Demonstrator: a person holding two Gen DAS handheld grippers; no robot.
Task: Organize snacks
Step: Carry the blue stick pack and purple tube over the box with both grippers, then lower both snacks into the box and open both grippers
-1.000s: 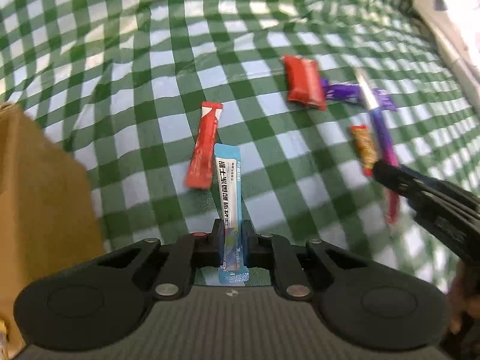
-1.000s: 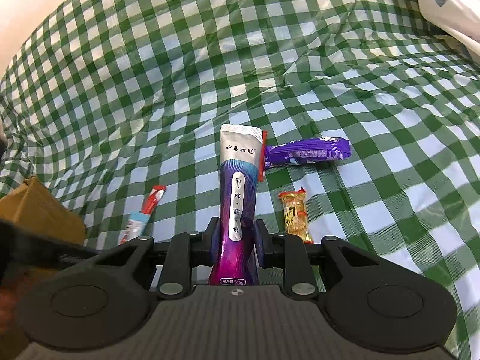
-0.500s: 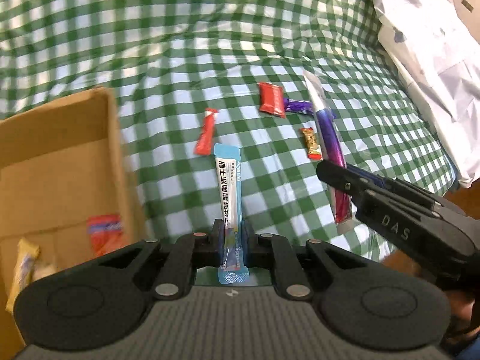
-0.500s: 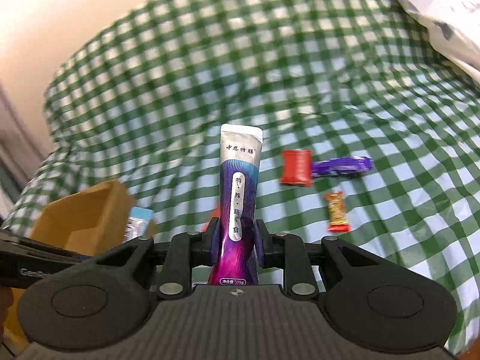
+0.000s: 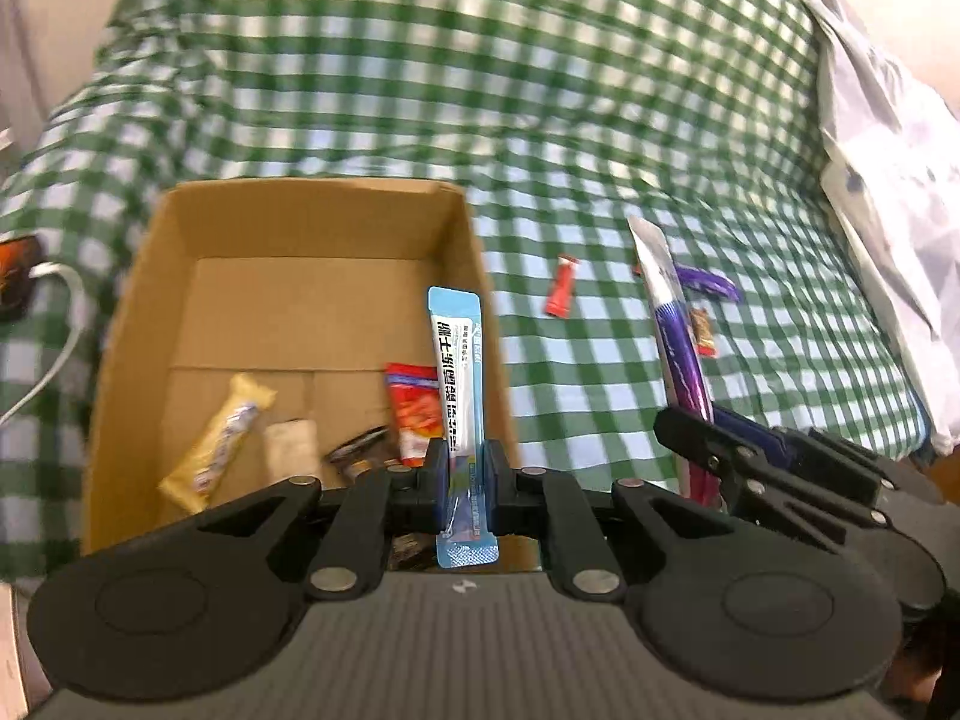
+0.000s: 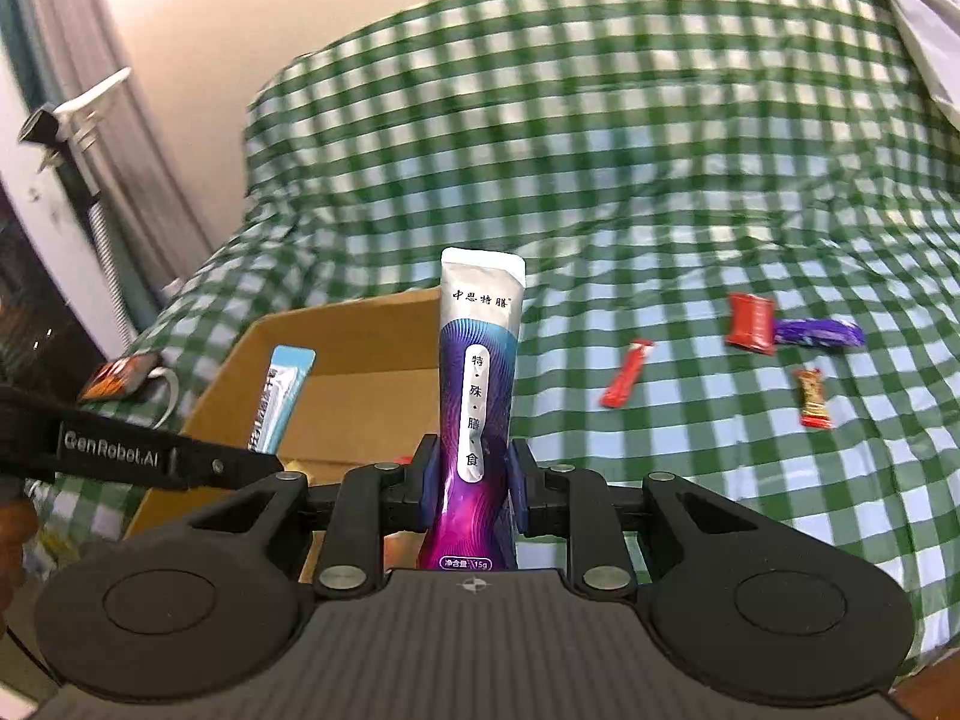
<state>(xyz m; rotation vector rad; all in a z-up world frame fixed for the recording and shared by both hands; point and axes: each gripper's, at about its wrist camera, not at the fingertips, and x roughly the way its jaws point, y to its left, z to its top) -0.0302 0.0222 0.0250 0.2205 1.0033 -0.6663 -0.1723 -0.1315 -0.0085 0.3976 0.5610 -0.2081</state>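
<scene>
Blue sachet (image 5: 459,384): clamped upright between the closed pads of the left tool (image 5: 467,483); held above the right side of the cardboard box (image 5: 288,204), close to its right wall; also seen from the right wrist (image 6: 282,396), raised over the box.
Purple pouch (image 6: 478,396): silver-topped, printed with white characters, pinched low down by the right tool (image 6: 472,495), jaws closed against its sides; standing upright; in the left wrist view (image 5: 675,336), raised beside the box, over the cloth.
Cardboard box: open-topped, resting on the checked cloth (image 5: 480,60); seen from the right wrist (image 6: 360,348) behind and left of the purple pouch.
Box contents: yellow bar (image 5: 219,444) lying diagonally at the left; pale square packet (image 5: 292,447) beside it; red packet (image 5: 414,414) partly behind the blue sachet; a dark item near the tool, too hidden to identify.
Loose snacks on cloth: red stick (image 6: 627,381) nearest the box; red square packet (image 6: 750,324) touching a purple wrapper (image 6: 819,333); small red-and-gold sweet (image 6: 813,399) just in front of them.
Checked cloth: green and white, draped over a bed, blurred at its far side.
Surroundings: white crumpled sheet (image 5: 888,192) at the right edge; white cable (image 5: 54,324) left of the box.
</scene>
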